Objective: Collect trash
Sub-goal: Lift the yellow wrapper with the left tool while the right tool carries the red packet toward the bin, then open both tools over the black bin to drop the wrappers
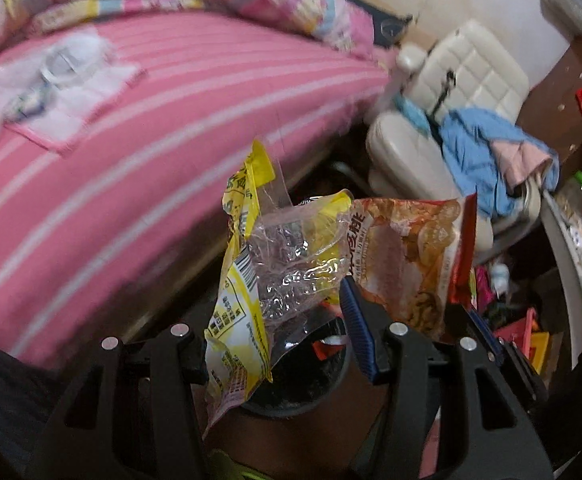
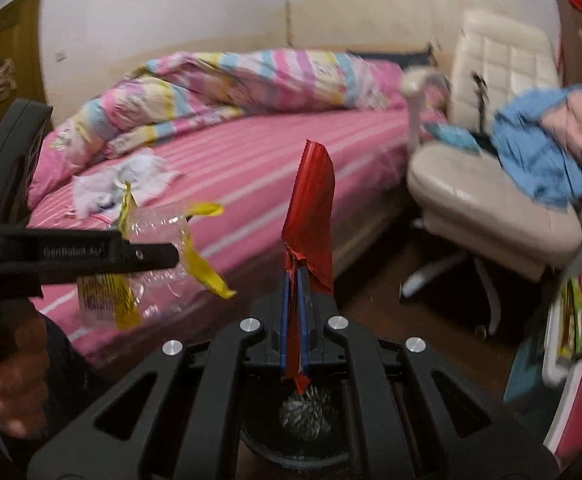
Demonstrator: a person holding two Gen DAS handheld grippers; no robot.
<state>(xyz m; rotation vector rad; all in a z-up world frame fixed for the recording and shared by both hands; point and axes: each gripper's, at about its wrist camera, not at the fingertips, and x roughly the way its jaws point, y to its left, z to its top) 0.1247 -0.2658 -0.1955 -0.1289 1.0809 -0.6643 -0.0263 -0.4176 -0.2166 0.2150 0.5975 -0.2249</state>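
Note:
In the left wrist view a yellow and clear snack wrapper [image 1: 259, 264] hangs between my left gripper's [image 1: 279, 320] fingers, over a dark bin [image 1: 315, 376] below; the left finger is hidden behind it. The right gripper's orange-red snack bag [image 1: 415, 256] shows just to its right. In the right wrist view my right gripper [image 2: 296, 280] is shut on that red snack bag [image 2: 311, 224], held upright above the dark bin [image 2: 307, 432]. The left gripper [image 2: 159, 258] with the yellow wrapper [image 2: 159, 256] is at the left.
A bed with a pink striped sheet [image 2: 259, 152] and a rumpled quilt [image 2: 219, 80] carries white tissue scraps [image 2: 127, 184]. A cream office chair [image 2: 483, 184] with blue clothes [image 2: 543, 148] stands at the right. Cluttered items [image 1: 515, 320] lie on the floor at the right.

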